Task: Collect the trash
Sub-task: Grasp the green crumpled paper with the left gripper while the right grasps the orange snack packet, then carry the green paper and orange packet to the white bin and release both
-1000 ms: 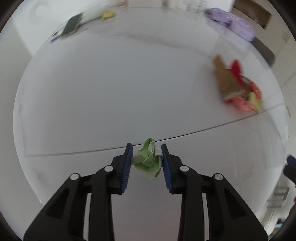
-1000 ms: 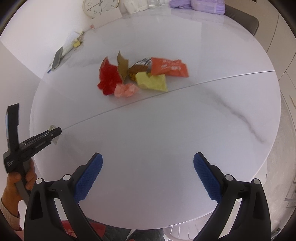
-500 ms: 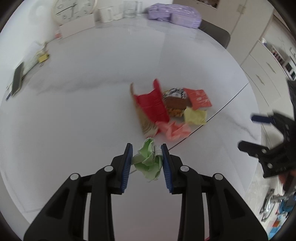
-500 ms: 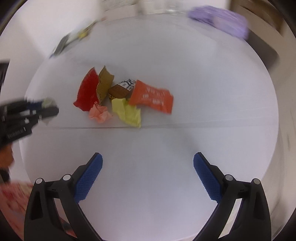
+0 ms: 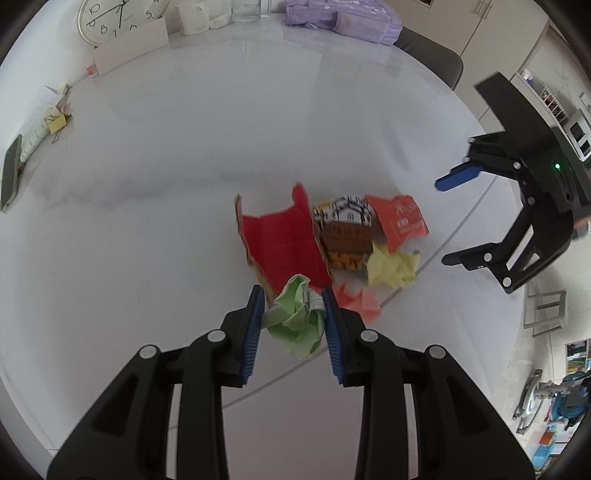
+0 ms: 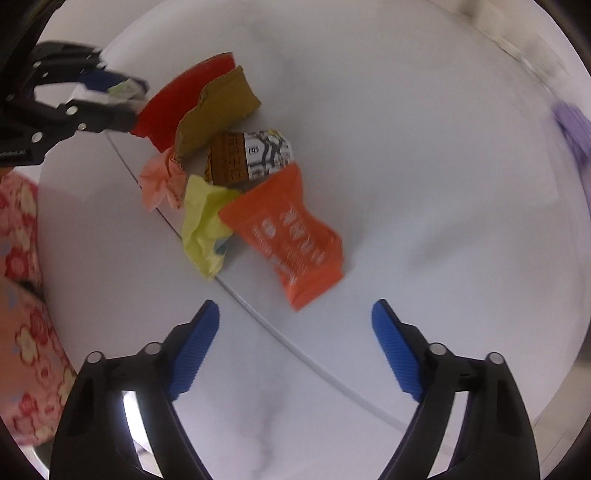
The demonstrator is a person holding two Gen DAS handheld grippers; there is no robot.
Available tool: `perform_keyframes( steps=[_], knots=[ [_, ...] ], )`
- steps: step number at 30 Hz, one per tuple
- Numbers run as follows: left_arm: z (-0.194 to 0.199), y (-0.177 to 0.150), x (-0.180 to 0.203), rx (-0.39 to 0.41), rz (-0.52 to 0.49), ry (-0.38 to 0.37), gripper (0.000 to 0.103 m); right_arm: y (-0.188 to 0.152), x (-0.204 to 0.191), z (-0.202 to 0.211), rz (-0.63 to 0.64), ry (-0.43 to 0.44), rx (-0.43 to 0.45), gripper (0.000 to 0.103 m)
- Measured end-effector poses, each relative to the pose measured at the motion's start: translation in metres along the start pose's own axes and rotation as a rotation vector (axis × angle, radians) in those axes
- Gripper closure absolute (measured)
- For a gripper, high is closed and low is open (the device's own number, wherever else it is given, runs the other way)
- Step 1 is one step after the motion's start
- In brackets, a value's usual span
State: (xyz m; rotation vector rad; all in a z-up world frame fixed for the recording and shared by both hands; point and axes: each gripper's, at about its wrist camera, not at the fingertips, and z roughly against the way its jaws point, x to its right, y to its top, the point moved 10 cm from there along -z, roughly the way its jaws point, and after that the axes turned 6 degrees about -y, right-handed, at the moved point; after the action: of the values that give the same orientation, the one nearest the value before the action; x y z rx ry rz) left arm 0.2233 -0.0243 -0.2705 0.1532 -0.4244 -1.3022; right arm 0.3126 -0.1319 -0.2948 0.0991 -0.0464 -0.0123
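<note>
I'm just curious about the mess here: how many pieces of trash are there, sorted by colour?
Green crumpled paper: 1
Red card: 1
Brown snack box: 1
Orange wrapper: 1
Yellow crumpled paper: 1
Pink crumpled paper: 1
Total: 6

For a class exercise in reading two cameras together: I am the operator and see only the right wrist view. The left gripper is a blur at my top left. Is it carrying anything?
Observer: Yes. The left gripper is shut on a crumpled green paper.
Operator: What is behind the trash pile, past my blurred edge?
Observer: A round wall clock leans at the table's far edge.
Operator: Anything else lying off to the side?
Observer: A dark phone lies flat near the table's left rim.
Operator: How does my own gripper look from there?
Observer: The right gripper is open, empty, beside the orange packet.
</note>
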Motion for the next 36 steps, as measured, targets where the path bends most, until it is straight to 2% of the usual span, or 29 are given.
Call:
perform_keyframes(
  steps=[5, 8, 12, 15, 17, 18, 19, 23, 26, 28, 33, 34, 36],
  knots=[
    [-0.005, 0.008, -0.004, -0.007, 0.034, 0.001, 0.071, 0.024, 0.005, -0.008, 0.112, 0.052, 0.013, 0.025],
    [-0.006, 0.010, -0.005, -0.009, 0.045, 0.004, 0.071, 0.028, 0.007, -0.015, 0.153, 0.070, -0.003, 0.036],
    [-0.007, 0.010, -0.006, -0.008, 0.067, 0.002, 0.071, 0.032, 0.002, -0.020, 0.198, 0.087, -0.003, 0.036],
    [-0.008, 0.008, -0.005, -0.006, 0.069, 0.005, 0.071, 0.037, -0.010, -0.024, 0.234, 0.066, -0.001, 0.037],
    [-0.006, 0.007, -0.006, -0.006, 0.071, 0.008, 0.071, 0.039, -0.011, -0.023, 0.215, 0.070, 0.005, 0.049],
    [-0.006, 0.007, -0.006, -0.005, 0.070, 0.009, 0.071, 0.040, -0.009, -0.022, 0.187, 0.085, 0.005, 0.060],
    [-0.006, 0.008, -0.006, -0.005, 0.070, 0.009, 0.071, 0.039, -0.012, -0.020, 0.161, 0.094, 0.003, 0.060],
    [-0.003, 0.009, -0.001, -0.002, 0.057, 0.010, 0.071, 0.028, -0.005, -0.015, 0.015, 0.095, 0.017, 0.066],
    [0.003, 0.010, 0.004, 0.006, 0.045, 0.008, 0.071, 0.021, 0.005, 0.001, -0.213, 0.120, 0.107, 0.066],
    [0.009, 0.010, 0.010, 0.010, 0.024, 0.006, 0.071, 0.010, 0.011, 0.019, -0.401, 0.135, 0.197, 0.066],
    [0.023, 0.007, 0.041, 0.025, -0.052, -0.025, 0.071, -0.050, 0.004, 0.061, -0.835, 0.107, 0.380, 0.066],
    [0.026, 0.005, 0.048, 0.029, -0.072, -0.031, 0.071, -0.072, -0.008, 0.072, -0.932, 0.080, 0.412, 0.066],
    [0.033, -0.002, 0.071, 0.034, -0.132, -0.048, 0.071, -0.106, -0.027, 0.085, -1.039, 0.031, 0.435, 0.066]
  ],
)
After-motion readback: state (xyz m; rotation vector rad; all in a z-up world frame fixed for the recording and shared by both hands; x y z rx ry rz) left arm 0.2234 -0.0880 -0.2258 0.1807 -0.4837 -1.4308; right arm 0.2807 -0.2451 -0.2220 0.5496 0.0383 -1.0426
